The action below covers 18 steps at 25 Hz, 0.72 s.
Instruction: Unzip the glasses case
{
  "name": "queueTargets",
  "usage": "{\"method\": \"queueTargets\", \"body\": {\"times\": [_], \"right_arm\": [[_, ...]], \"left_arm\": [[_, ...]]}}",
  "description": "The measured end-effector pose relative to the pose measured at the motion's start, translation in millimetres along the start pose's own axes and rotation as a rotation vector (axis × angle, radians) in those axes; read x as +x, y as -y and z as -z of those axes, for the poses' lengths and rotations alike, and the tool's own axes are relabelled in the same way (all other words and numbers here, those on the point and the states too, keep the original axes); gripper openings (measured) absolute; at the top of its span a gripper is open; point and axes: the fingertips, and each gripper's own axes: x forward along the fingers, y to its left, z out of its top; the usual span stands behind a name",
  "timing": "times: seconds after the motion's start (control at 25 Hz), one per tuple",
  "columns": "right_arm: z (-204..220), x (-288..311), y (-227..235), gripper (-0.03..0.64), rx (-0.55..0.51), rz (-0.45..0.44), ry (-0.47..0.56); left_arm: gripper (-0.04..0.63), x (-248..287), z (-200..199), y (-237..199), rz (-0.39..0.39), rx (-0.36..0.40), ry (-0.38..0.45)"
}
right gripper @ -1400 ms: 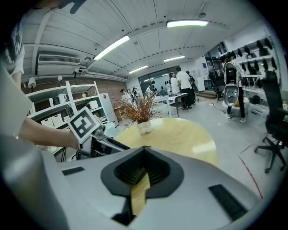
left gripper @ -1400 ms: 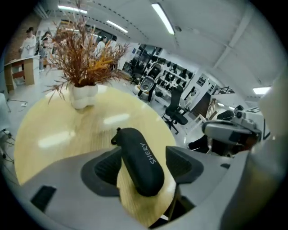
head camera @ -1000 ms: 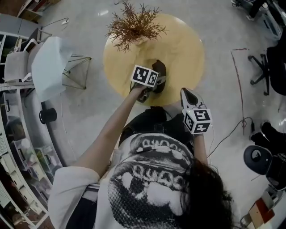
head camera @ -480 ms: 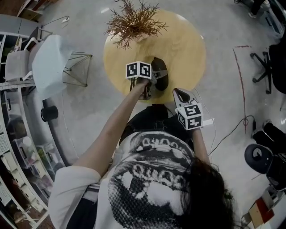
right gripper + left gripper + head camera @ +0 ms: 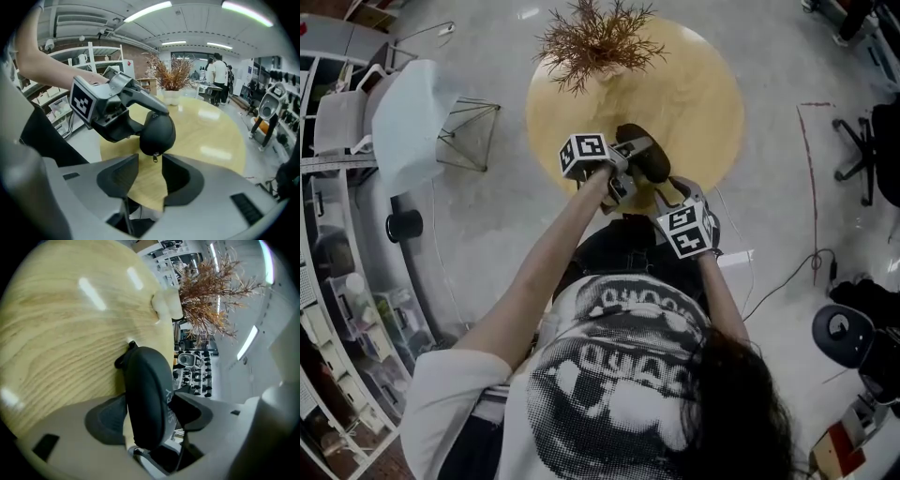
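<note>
The black zipped glasses case (image 5: 644,156) is held on edge over the near rim of the round wooden table (image 5: 694,94). My left gripper (image 5: 628,164) is shut on it, its jaws still closing, with a pad on each side of the case (image 5: 147,394). In the right gripper view the case (image 5: 157,130) hangs just beyond my right gripper (image 5: 150,176). The zipper pull (image 5: 155,158) dangles at the mouth of the gap. The right jaws are opening and nothing is between them. In the head view my right gripper (image 5: 668,190) sits just below the case.
A dried brown plant in a white pot (image 5: 598,37) stands at the table's far side. A white chair (image 5: 412,122) and shelving (image 5: 337,309) are at left. An office chair (image 5: 872,150) and a floor cable (image 5: 787,272) are at right. People (image 5: 216,70) stand in the background.
My left gripper has rolled, turning the case on edge. My right gripper has come in from the right and down, close to the case's near end.
</note>
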Motion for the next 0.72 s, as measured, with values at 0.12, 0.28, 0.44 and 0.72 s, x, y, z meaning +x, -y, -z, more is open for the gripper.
{"method": "queueTargets", "body": {"times": [0.12,0.28,0.44,0.72], "right_arm": [[0.8,8.5,3.3,0.146,-0.022,0.019,-0.017],[4.0,16.3,4.4,0.128,-0.093,0.013,-0.031],[11.3,18.8,7.8,0.026,-0.194,0.033,-0.051],[30.2,27.1,-1.9,0.023,-0.321,-0.003,-0.125]], "left_arm": [[0.316,-3.5,0.8,-5.0,-0.009,-0.006,-0.004],[0.314,-5.5,-1.6,-9.9,-0.025,0.000,-0.008],[0.313,-5.2,-3.1,-12.3,-0.031,0.009,-0.018],[0.314,-2.6,2.4,-18.9,-0.126,0.172,-0.087]]}}
